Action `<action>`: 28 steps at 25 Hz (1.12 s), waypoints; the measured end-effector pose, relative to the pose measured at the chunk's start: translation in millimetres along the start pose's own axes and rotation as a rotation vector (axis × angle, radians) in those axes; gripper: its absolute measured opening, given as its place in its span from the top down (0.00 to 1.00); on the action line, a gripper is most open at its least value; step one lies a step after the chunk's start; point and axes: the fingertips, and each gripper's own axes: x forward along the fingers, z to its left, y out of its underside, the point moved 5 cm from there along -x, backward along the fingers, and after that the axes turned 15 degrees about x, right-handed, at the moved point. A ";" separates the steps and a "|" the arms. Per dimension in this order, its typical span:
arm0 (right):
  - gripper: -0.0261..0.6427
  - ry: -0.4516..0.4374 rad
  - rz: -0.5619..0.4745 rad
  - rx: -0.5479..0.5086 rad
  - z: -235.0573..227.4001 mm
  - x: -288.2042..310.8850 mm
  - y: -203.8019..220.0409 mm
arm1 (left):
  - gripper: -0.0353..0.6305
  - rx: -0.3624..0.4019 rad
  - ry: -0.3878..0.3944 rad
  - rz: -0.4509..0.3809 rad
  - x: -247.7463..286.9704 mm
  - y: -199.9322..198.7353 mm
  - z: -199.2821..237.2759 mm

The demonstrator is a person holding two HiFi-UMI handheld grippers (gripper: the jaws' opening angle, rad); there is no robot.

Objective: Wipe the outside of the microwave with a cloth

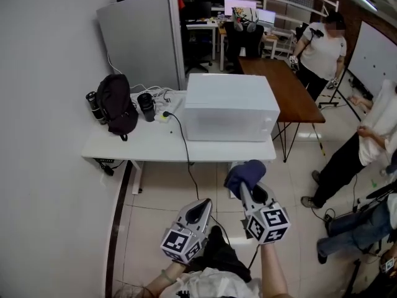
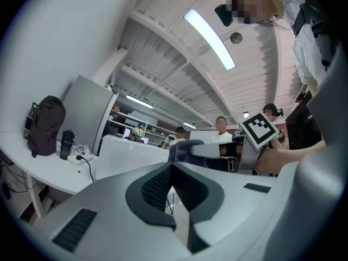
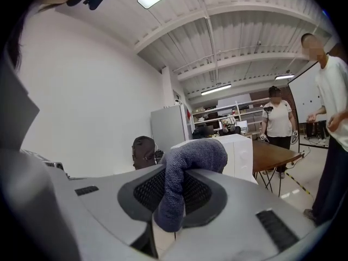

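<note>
The white microwave [image 1: 229,107] stands on the right end of a white table [image 1: 124,144], some way ahead of both grippers. My right gripper [image 1: 247,189] is shut on a dark blue cloth [image 1: 244,171], held over the floor in front of the table. In the right gripper view the cloth [image 3: 196,154] bulges out over the jaws, with the microwave [image 3: 240,154] behind it. My left gripper [image 1: 201,206] hangs lower and to the left; its jaws meet with nothing between them [image 2: 171,167]. From the left gripper view the cloth [image 2: 182,148] and the microwave [image 2: 133,154] show ahead.
A black backpack [image 1: 116,104], two dark flasks [image 1: 146,106] and a power strip with a black cable [image 1: 178,132] lie on the table's left part. A grey partition [image 1: 139,33] stands behind. A brown table [image 1: 282,85] and people [image 1: 319,48] are at the right.
</note>
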 end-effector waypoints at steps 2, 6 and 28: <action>0.84 0.019 -0.004 -0.018 13.0 -22.0 9.9 | 0.97 -0.024 -0.003 0.006 -13.4 3.2 -9.3; 0.84 0.022 -0.016 -0.009 29.6 -59.9 24.0 | 0.97 -0.046 -0.042 0.004 -33.3 -2.5 -15.3; 0.85 0.012 0.079 -0.013 4.7 -149.2 89.2 | 0.97 0.017 -0.010 0.083 -37.7 9.1 -130.5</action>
